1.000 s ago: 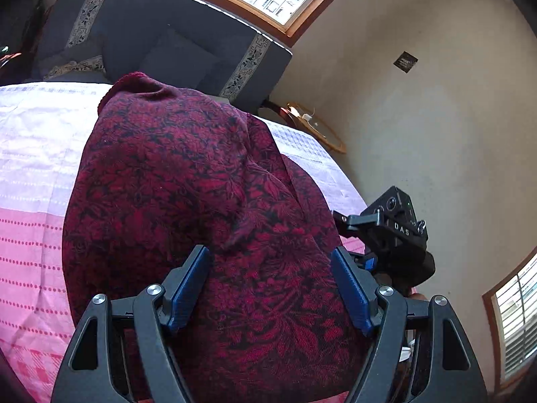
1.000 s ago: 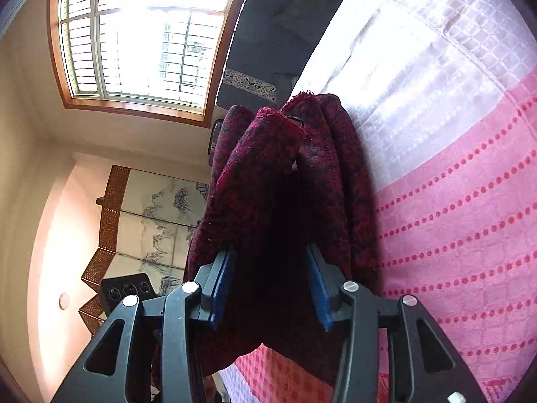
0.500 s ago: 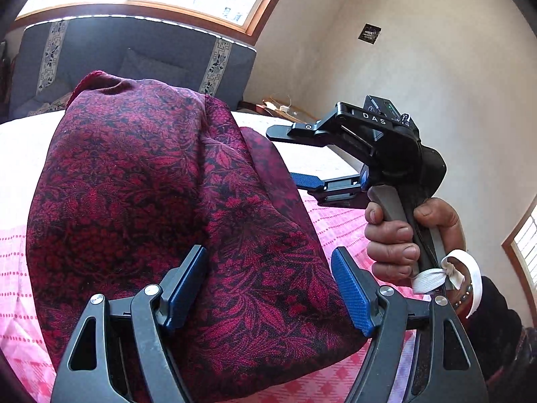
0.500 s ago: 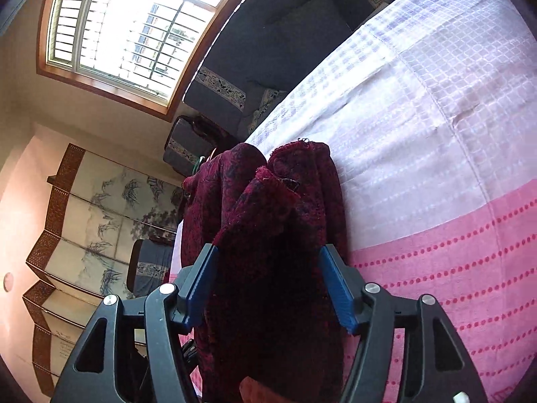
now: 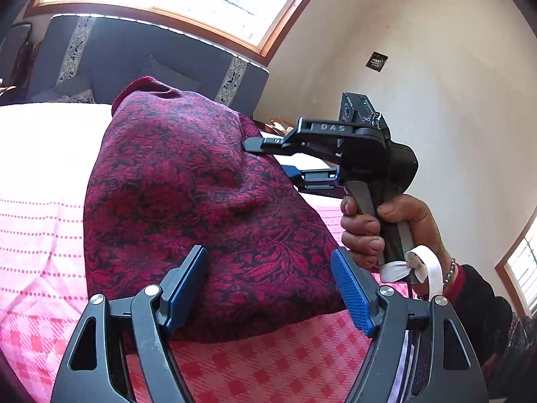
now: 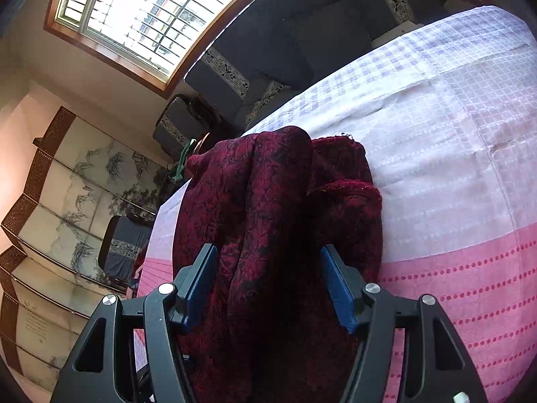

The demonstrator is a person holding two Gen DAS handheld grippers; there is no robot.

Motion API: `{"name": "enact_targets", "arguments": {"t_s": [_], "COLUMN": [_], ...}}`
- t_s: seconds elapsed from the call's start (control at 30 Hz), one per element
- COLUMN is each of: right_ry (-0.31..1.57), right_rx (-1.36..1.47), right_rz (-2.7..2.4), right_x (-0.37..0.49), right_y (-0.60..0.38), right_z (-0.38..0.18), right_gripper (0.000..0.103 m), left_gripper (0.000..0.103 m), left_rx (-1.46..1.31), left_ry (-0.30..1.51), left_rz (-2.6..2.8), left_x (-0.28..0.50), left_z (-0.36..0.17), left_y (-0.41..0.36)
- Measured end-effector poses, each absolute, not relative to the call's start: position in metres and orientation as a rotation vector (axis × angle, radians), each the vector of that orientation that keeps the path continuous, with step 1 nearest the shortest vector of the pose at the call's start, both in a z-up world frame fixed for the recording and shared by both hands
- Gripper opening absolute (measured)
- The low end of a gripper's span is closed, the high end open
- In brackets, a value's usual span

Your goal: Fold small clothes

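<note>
Both tongs gaping, left tongs (image 5: 268,288), right tongs (image 6: 268,285), straddling maroon garment (image 5: 188,201).

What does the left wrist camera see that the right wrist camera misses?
Only the left wrist view shows the person's hand gripping the other black tool, the right gripper. Only the right wrist view shows a painted folding screen. Both show the dark red patterned garment on the pink and white checked bedspread, a window, and dark blue cushions.
</note>
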State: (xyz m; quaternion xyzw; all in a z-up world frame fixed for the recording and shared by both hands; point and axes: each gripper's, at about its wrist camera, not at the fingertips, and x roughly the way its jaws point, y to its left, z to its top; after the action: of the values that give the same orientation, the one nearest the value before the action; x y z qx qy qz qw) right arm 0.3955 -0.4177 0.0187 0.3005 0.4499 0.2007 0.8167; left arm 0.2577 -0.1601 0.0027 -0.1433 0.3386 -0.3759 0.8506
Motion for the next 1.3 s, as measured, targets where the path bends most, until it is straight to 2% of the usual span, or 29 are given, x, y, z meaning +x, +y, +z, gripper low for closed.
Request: {"name": "enact_targets", "arguments": {"t_s": [0.03, 0.07, 0.27, 0.47, 0.67, 0.73, 0.8, 0.9, 1.1, 1.17, 1.2, 1.23, 1.3], "right_ry": [0.976, 0.990, 0.834, 0.943, 0.880, 0.868, 0.847, 0.887, 0.969, 0.948, 0.940, 0.941, 0.941], "right_rx": [0.618, 0.597, 0.601, 0.685, 0.636, 0.598, 0.599, 0.610, 0.741, 0.688, 0.621, 0.568, 0.541], "right_rz": [0.436, 0.433, 0.402, 0.325, 0.269, 0.195, 0.155, 0.104, 0.230, 0.228, 0.204, 0.181, 0.203], "right_x": [0.399, 0.401, 0.358, 0.341, 0.333, 0.329, 0.326, 0.332, 0.354, 0.353, 0.352, 0.352, 0.354], "right_y": [-0.409, -0.402, -0.430, -0.453, -0.447, -0.447, -0.454, -0.465, -0.463, -0.453, -0.445, -0.438, -0.430], "right_z": [0.017, 0.016, 0.049, -0.011, 0.001, 0.009, 0.012, 0.006, -0.003, 0.006, 0.014, 0.020, 0.024], "right_gripper": [0.017, 0.013, 0.012, 0.012, 0.026, 0.039, 0.045, 0.074, 0.075, 0.060, 0.025, 0.017, 0.017], "left_gripper": [0.075, 0.075, 0.076, 0.077, 0.077, 0.077, 0.077, 0.077, 0.077, 0.077, 0.077, 0.077, 0.077], "left_rx": [-0.311, -0.318, -0.358, -0.296, -0.327, -0.339, -0.349, -0.356, -0.370, -0.371, -0.371, -0.371, -0.375], "left_ry": [0.710, 0.704, 0.682, 0.688, 0.692, 0.694, 0.696, 0.696, 0.698, 0.691, 0.687, 0.683, 0.677], "left_rz": [-0.782, -0.772, -0.783, -0.782, -0.780, -0.776, -0.776, -0.778, -0.775, -0.769, -0.765, -0.758, -0.746], "left_x": [0.256, 0.255, 0.244, 0.236, 0.240, 0.240, 0.243, 0.242, 0.241, 0.239, 0.238, 0.237, 0.234], "left_z": [0.002, 0.000, -0.008, -0.019, -0.022, -0.024, -0.025, -0.026, -0.026, -0.026, -0.026, -0.026, -0.026], "left_y": [-0.156, -0.152, -0.135, -0.145, -0.143, -0.140, -0.138, -0.137, -0.137, -0.136, -0.135, -0.134, -0.133]}}
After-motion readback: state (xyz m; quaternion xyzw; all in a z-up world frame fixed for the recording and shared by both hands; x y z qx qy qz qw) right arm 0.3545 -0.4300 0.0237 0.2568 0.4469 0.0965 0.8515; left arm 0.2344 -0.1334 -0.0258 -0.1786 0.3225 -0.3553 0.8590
